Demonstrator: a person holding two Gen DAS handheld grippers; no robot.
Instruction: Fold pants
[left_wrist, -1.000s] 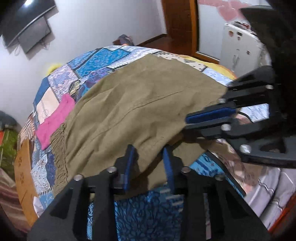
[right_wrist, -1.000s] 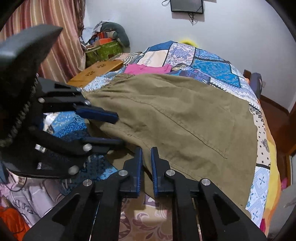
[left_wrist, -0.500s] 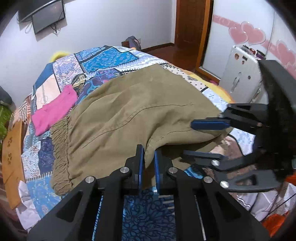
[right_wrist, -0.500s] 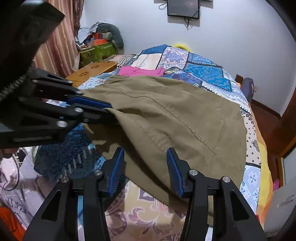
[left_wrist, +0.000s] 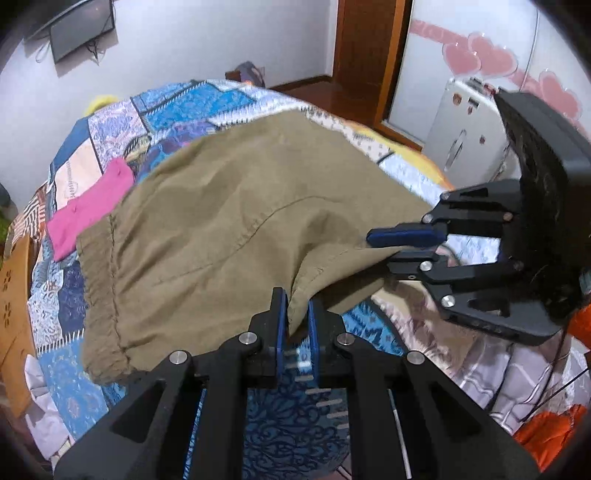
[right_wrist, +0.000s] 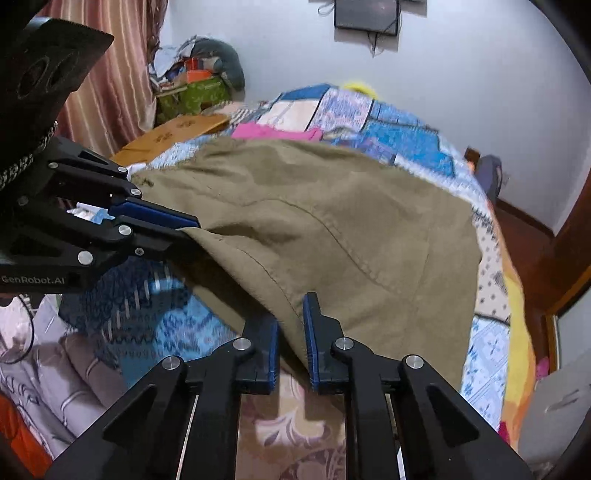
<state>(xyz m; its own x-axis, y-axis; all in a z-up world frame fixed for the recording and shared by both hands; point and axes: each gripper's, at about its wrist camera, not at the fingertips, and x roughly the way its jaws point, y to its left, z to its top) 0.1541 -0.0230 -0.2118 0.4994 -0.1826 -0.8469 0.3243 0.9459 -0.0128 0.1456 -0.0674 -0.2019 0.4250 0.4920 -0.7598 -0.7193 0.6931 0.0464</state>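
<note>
Olive-brown pants (left_wrist: 229, 229) lie spread on a patchwork bed quilt (left_wrist: 192, 107), waistband to the left in the left wrist view; they also show in the right wrist view (right_wrist: 351, 229). My left gripper (left_wrist: 294, 314) is shut on the near hem edge of the pants and lifts it a little. My right gripper (right_wrist: 290, 328) is shut on the same near edge further along; it also shows in the left wrist view (left_wrist: 399, 245). The left gripper shows in the right wrist view (right_wrist: 184, 229), holding the fabric. The edge between the two grippers hangs raised off the bed.
A pink garment (left_wrist: 86, 210) lies on the quilt beyond the waistband. A wooden lap tray (right_wrist: 173, 134) sits at the bed's far left side. A white appliance (left_wrist: 465, 125) and a wooden door (left_wrist: 362, 55) stand to the right. Grey and orange bedding (left_wrist: 517, 391) lies near me.
The right gripper, open half a second ago, has shut on the pants' near edge. The left gripper stays shut on it. The held edge has risen off the bed.
</note>
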